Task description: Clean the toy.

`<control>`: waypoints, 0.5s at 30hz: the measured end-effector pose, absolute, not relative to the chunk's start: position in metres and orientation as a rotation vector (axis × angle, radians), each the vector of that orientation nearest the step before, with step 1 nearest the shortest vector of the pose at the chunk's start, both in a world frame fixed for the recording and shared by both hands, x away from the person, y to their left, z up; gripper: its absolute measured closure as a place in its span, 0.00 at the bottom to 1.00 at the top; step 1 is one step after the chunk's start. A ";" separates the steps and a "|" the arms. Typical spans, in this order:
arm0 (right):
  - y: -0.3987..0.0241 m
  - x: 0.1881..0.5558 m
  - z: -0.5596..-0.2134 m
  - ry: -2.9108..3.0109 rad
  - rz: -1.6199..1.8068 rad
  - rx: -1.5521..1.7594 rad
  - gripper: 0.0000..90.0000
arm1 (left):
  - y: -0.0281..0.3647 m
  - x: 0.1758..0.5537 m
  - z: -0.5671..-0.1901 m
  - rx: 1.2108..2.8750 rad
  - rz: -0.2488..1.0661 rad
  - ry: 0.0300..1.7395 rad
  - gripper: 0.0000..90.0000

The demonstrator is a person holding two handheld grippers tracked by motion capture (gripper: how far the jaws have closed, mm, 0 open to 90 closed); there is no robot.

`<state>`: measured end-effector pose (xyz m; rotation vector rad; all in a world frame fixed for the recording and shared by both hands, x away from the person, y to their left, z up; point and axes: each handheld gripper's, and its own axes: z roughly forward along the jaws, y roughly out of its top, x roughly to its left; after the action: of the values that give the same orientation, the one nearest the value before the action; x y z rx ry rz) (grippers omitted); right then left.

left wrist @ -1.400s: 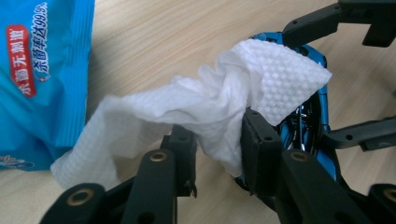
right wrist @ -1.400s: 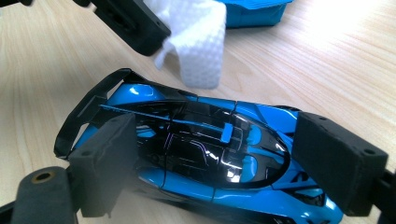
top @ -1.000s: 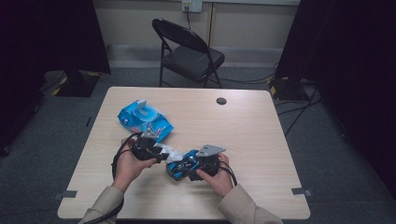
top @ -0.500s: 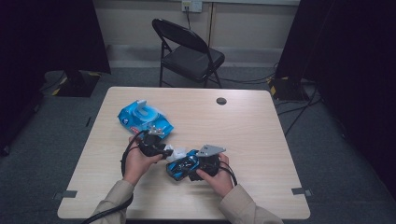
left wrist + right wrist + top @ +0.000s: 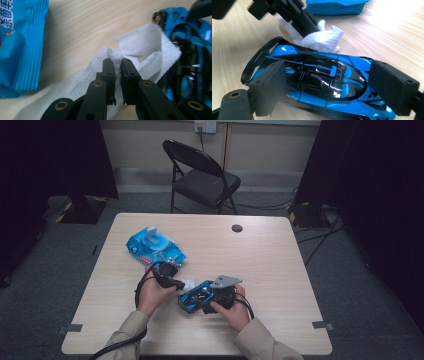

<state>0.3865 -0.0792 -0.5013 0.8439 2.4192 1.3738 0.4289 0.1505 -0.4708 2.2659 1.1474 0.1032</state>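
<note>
Pale wood-grain table (image 5: pixel 280 270) sits under dim room light, a black folding chair (image 5: pixel 202 177) pushed back behind it and dark curtains to either side; a blue pack of wet wipes (image 5: pixel 152 247) lies toward the far left of the tabletop. Near the front edge the person's two hands meet. The right gripper (image 5: pixel 327 85) has its jaws spread wide and pressed against the two sides of a blue and black toy car (image 5: pixel 317 80), which lies lengthwise between the pads on the table; the left gripper (image 5: pixel 118 65) has just been closing, and its jaws now stand pinched together on a bunched fold of a white wipe (image 5: pixel 140 52). That wipe trails across the wood and rests against the car's tail end, just beside the right gripper; the wipes pack lies close behind it.
</note>
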 end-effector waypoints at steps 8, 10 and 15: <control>-0.079 0.386 -0.501 2.419 1.372 0.843 0.16 | 0.149 0.425 -0.478 2.262 0.042 1.139 0.93; -0.079 0.386 -0.502 2.419 1.374 0.840 0.16 | 0.148 0.425 -0.477 2.262 0.040 1.138 0.93; -0.080 0.387 -0.502 2.420 1.379 0.834 0.16 | 0.138 0.429 -0.476 2.268 0.032 1.129 0.93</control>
<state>0.3866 -0.0796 -0.5020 0.8339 2.4204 1.3787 0.4289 0.1377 -0.4760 2.2684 1.1291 0.0320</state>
